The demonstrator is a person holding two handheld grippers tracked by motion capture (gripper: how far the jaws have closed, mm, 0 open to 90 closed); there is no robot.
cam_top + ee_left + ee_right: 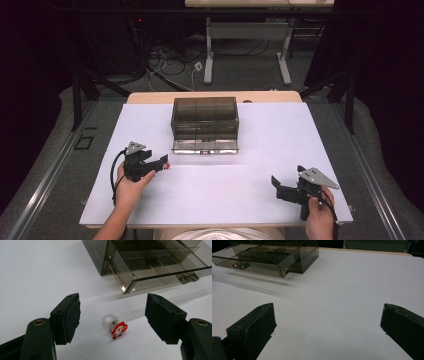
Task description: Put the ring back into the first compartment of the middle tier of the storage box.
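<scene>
On the white table (260,150), the left gripper's (112,312) half-open jaws flanked a small clear plastic ring with a red Santa charm (114,326), untouched, near the smoky drawer box (204,122); centring first would help, while the right gripper (328,322) gaped empty.

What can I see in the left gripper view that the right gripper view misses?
Left gripper view alone: a small ring with a red Santa charm lying on the white table cover, between the left gripper's open jaws and touching neither.

Right gripper view alone: the right gripper, jaws wide apart over bare cover, and the table's wooden far edge.

Both: the smoky transparent drawer box, its bottom drawer pulled out, and the white cover.
</scene>
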